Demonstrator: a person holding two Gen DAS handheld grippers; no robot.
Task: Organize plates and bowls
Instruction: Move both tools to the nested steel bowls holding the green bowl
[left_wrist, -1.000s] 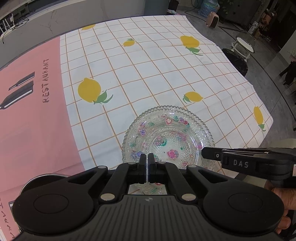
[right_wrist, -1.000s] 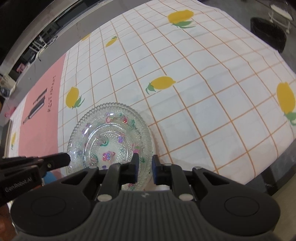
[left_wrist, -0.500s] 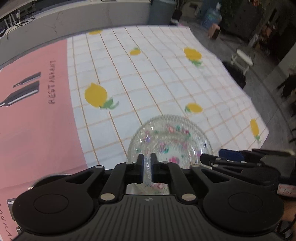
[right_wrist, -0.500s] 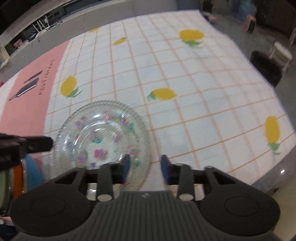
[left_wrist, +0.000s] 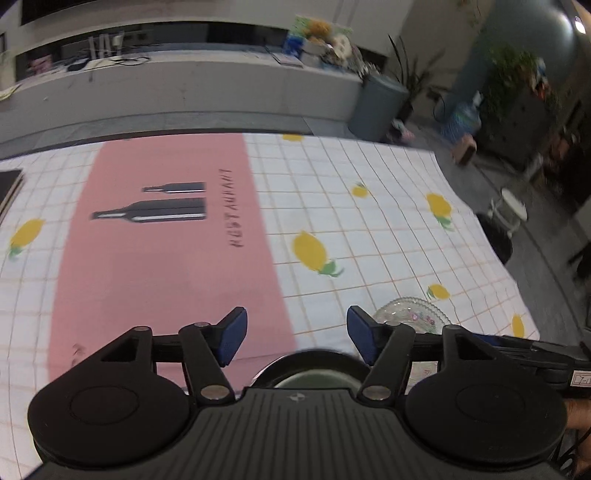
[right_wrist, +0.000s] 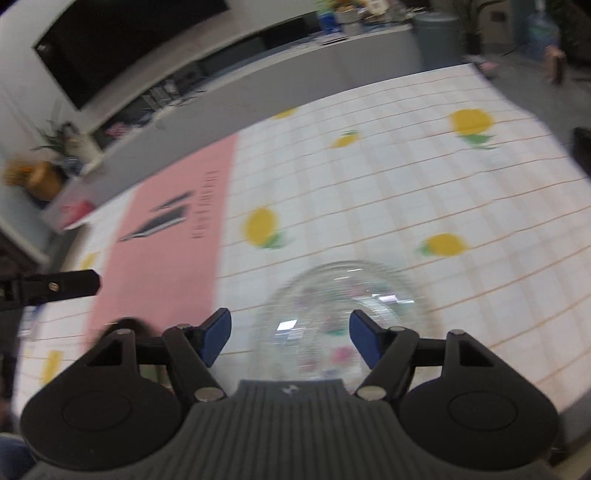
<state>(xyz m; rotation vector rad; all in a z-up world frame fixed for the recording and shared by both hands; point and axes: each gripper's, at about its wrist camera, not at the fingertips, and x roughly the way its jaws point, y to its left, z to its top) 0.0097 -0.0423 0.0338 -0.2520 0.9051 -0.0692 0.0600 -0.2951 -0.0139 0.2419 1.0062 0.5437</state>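
A clear glass plate (right_wrist: 343, 314) with coloured flower prints lies flat on the lemon tablecloth. My right gripper (right_wrist: 290, 339) hovers above its near rim, jaws opening wide, and the blue pads (right_wrist: 216, 339) do not touch it. My left gripper (left_wrist: 295, 338) is off to the plate's left, over the pink stripe. Its jaws are opening too, with nothing between them. The glass plate (left_wrist: 410, 317) shows just past its right pad. Below the left gripper a dark round dish (left_wrist: 314, 369) with a pale green inside peeks out, mostly hidden. The right gripper (left_wrist: 535, 354) reaches in from the right.
The checked tablecloth (left_wrist: 369, 221) with a pink stripe (left_wrist: 166, 277) covers the table. A dark flat object (left_wrist: 7, 184) lies at its far left edge. Beyond the table are a grey counter (left_wrist: 184, 96), a bin (left_wrist: 380, 103) and a black stool (left_wrist: 498, 240).
Both grippers were shut on the glass plate's near rim; both have let go and opened. They rose and drew back, the left one swinging left over the pink stripe. The plate stays on the cloth.
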